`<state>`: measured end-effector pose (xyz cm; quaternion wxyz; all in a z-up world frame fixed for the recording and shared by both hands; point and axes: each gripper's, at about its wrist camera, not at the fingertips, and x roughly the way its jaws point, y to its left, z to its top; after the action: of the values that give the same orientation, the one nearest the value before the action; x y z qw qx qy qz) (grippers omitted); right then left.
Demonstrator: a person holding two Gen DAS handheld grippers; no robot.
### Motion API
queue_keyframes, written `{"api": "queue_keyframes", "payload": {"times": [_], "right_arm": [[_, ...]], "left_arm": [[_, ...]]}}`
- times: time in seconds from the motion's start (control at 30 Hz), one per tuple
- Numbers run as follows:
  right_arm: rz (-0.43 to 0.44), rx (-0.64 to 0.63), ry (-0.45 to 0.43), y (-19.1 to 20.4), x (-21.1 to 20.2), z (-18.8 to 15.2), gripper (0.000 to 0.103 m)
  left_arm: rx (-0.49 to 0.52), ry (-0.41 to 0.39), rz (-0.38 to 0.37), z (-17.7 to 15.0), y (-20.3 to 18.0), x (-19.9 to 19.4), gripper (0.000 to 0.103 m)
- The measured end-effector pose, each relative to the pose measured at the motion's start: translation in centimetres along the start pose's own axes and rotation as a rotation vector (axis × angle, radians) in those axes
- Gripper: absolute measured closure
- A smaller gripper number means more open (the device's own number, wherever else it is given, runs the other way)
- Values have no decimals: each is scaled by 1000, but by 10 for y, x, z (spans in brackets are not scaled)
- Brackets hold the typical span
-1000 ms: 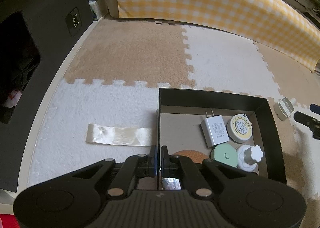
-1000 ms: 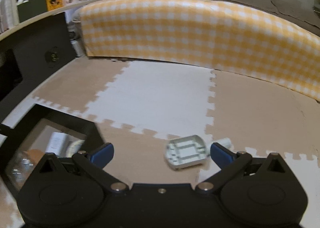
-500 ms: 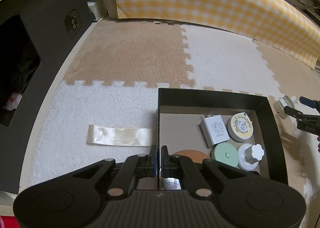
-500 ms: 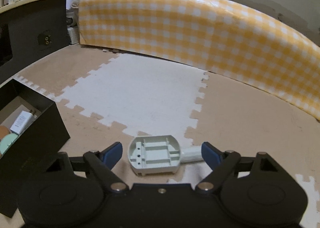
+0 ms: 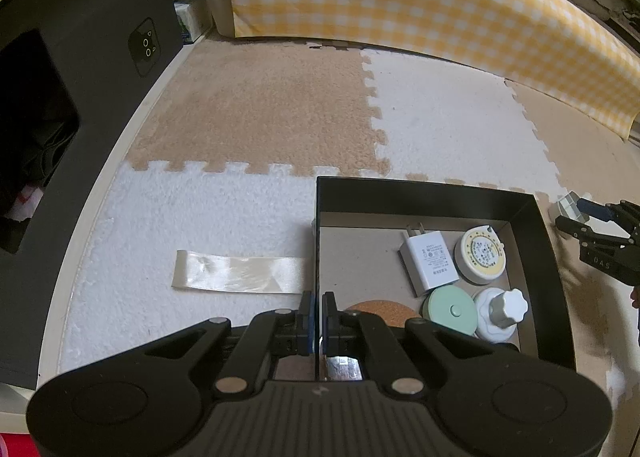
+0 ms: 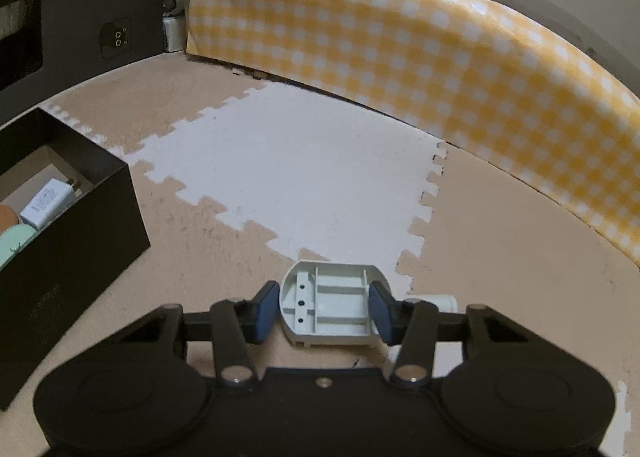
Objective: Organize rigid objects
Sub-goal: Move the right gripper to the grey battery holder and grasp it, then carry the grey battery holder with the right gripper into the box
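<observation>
While the left gripper (image 5: 318, 313) sits with its blue pads pressed together on the thin left wall of the black box (image 5: 424, 193), the left wrist view looks down into that open box on the puzzle-piece floor mat (image 5: 248, 117). Inside lie a white wall charger (image 5: 430, 263), a round tape measure (image 5: 482, 255) with a yellow-rimmed label just beside it, a mint-green round lid (image 5: 452, 311), a white knob-topped bottle (image 5: 500, 315) touching the lid's right side, and a cork coaster (image 5: 380, 311) partly hidden behind the gripper. A strip of cream ribbon (image 5: 240, 275) lies flat on the white mat tile just left of the box. At the far right edge of this view the right gripper (image 5: 588, 213) reaches in low beyond the box's right wall. Seen from the right wrist view, the right gripper (image 6: 324, 307) has just been closing, and a pale grey plastic housing (image 6: 330, 307), hollow ribbed side up, lies on the mat between its fingers; the right pad (image 6: 378, 311) meets the housing's edge, whereas the left pad (image 6: 266, 307) stands just beside it, contact unclear. A short white stub (image 6: 442, 301) shows to the right behind the gripper's linkage. To the left stands the box with the charger and lid visible inside, and a yellow checked cover (image 6: 420, 53) runs across the background.
</observation>
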<state>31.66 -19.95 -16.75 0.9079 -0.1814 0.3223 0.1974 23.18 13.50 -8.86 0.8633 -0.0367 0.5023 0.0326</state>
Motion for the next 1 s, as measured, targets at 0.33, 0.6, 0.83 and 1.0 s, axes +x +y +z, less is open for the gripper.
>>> {"api": "queue_keyframes", "payload": {"times": [0.33,0.6,0.83,1.0], "right_arm": [[5,48,-19,-6,-4,8,31],[12,59,17,-10,7,4,34],[-10,30,30,-7,6,4,38],[-47,22,6,-4,-1,14,39]], "left_arm": [[0,0,0,0,0,0,101],[1,0,1,0,0,0,101],[0,0,0,0,0,0,101],[-1,0,0,0,-1,0,101]]}}
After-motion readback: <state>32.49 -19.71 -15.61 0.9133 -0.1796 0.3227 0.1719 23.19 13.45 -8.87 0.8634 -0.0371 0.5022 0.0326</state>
